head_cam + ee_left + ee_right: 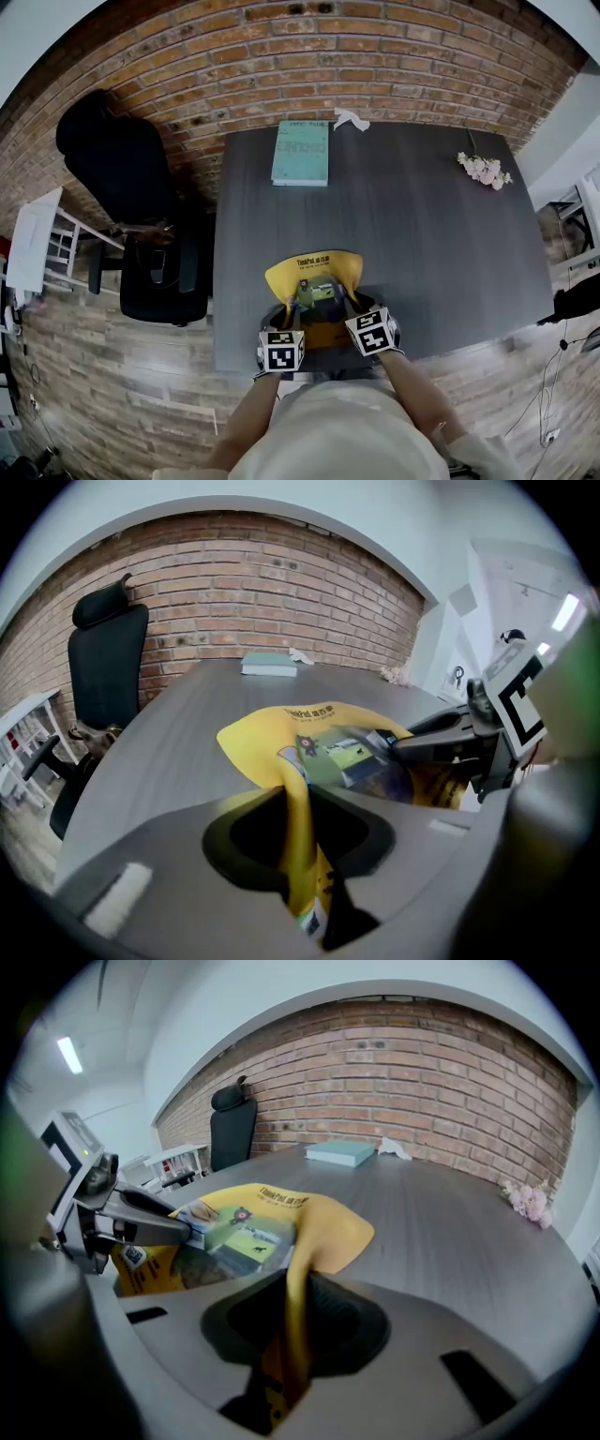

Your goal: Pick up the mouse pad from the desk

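A yellow mouse pad (314, 270) with a printed green picture lies near the front edge of the dark grey desk (431, 244), its sides curled upward. My left gripper (294, 309) is shut on its left edge and my right gripper (348, 304) is shut on its right edge. In the left gripper view the pad (309, 726) runs as a pinched yellow fold between the jaws of the left gripper (300, 855), and the right gripper (441, 744) shows across it. In the right gripper view the pad (272, 1208) is clamped the same way by the right gripper (286, 1335), opposite the left gripper (141, 1218).
A teal book (301, 153) and crumpled white paper (351, 119) lie at the desk's far edge, with pink flowers (485, 170) at the far right. A black office chair (141, 225) stands left of the desk, beside a white rack (42, 239). A brick wall lies beyond.
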Available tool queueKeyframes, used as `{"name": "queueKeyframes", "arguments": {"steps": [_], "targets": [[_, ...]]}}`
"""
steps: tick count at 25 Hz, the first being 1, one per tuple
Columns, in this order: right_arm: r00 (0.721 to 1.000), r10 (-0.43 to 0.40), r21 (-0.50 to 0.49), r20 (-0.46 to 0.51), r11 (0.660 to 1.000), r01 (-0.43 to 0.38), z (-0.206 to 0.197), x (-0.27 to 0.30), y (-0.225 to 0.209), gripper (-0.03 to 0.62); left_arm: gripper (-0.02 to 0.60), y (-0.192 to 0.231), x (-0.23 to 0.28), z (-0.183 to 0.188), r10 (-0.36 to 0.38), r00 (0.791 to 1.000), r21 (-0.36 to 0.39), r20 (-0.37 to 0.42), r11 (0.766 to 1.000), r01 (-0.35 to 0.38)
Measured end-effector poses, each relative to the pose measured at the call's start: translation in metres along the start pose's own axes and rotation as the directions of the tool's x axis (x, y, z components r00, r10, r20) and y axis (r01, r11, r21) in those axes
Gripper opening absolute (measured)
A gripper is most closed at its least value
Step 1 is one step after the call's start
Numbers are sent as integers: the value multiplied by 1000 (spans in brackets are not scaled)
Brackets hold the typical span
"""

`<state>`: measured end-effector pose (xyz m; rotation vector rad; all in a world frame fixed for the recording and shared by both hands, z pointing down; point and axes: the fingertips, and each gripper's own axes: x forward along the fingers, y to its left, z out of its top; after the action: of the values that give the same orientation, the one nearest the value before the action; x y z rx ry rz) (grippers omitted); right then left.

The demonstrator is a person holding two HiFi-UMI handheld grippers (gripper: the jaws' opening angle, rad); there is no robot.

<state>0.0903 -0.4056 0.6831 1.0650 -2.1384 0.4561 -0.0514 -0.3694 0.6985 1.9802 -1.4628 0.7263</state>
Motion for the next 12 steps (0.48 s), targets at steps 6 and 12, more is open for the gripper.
{"name": "queueKeyframes", "arguments": {"steps": [6, 12], "targets": [[1000, -2, 4, 17, 1000, 2, 4, -6, 5, 48, 35, -11, -6, 3, -37, 999, 41, 14, 998, 37], [997, -16, 35, 74, 999, 13, 17, -24, 14, 37, 31, -18, -23, 18, -77, 995, 41, 56, 996, 75]]}}
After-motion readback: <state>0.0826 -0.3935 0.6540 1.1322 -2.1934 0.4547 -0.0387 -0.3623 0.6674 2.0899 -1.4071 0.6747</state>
